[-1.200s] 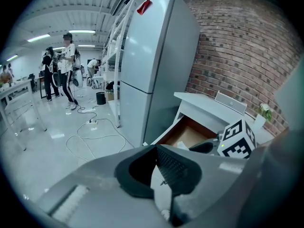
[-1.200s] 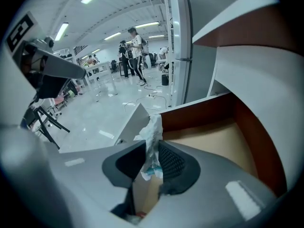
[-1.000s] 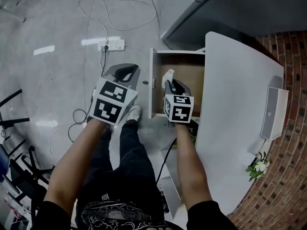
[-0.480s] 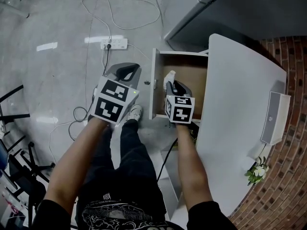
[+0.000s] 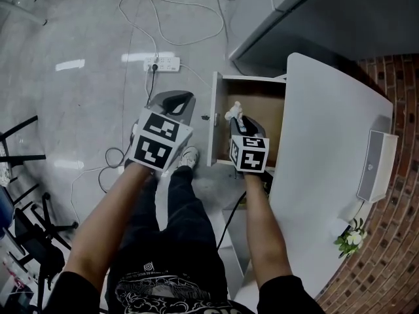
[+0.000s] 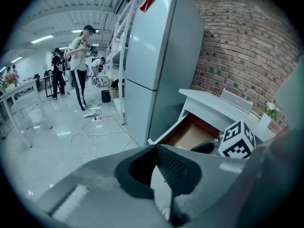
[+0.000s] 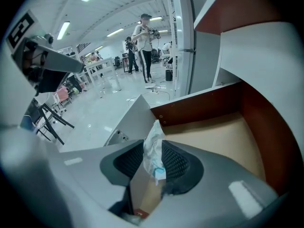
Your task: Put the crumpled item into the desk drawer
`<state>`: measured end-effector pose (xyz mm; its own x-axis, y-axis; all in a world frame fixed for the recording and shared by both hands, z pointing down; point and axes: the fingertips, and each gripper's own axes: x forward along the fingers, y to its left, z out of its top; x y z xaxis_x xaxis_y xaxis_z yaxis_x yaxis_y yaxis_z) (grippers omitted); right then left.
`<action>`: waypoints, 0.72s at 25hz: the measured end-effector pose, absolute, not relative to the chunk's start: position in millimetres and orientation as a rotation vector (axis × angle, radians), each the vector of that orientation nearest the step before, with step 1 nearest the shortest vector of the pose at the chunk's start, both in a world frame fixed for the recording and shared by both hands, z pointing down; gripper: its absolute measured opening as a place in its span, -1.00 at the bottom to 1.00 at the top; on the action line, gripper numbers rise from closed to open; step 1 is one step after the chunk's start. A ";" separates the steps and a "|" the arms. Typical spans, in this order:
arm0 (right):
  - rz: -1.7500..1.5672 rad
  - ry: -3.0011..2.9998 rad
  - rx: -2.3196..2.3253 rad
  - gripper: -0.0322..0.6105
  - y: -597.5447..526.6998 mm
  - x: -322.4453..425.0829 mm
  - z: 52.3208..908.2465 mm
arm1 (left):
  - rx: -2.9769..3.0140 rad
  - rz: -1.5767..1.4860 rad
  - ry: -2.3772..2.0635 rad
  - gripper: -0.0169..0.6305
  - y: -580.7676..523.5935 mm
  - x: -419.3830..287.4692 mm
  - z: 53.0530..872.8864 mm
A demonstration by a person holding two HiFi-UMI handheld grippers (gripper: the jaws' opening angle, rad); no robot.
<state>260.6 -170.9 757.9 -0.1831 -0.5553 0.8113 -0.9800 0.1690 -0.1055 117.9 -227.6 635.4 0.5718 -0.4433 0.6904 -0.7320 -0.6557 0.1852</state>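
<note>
Over the drawer [image 5: 265, 113], right gripper [image 7: 151, 152] jaws just opened around crumpled item [image 7: 153, 144] (left gripper [image 6: 156, 148] closed)

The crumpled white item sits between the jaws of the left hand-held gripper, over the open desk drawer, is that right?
No. It is the right hand-held gripper that has the crumpled white item between its jaws, which have just been opening, over the open desk drawer. The right gripper view shows it; the left hand-held gripper is shut and empty.
</note>
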 end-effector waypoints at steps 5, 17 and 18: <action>0.878 -1.824 1.451 -0.50 -170.6 256.7 750.3 | 2.359 0.841 -0.967 -0.95 -234.3 113.4 621.5; 0.891 -1.877 1.483 -0.54 -190.5 240.2 698.7 | 2.355 0.806 -1.041 -0.95 -245.4 92.8 583.2; 0.882 -1.885 1.483 -0.54 -193.4 237.5 692.0 | 2.356 0.803 -1.049 -0.95 -246.8 90.2 578.5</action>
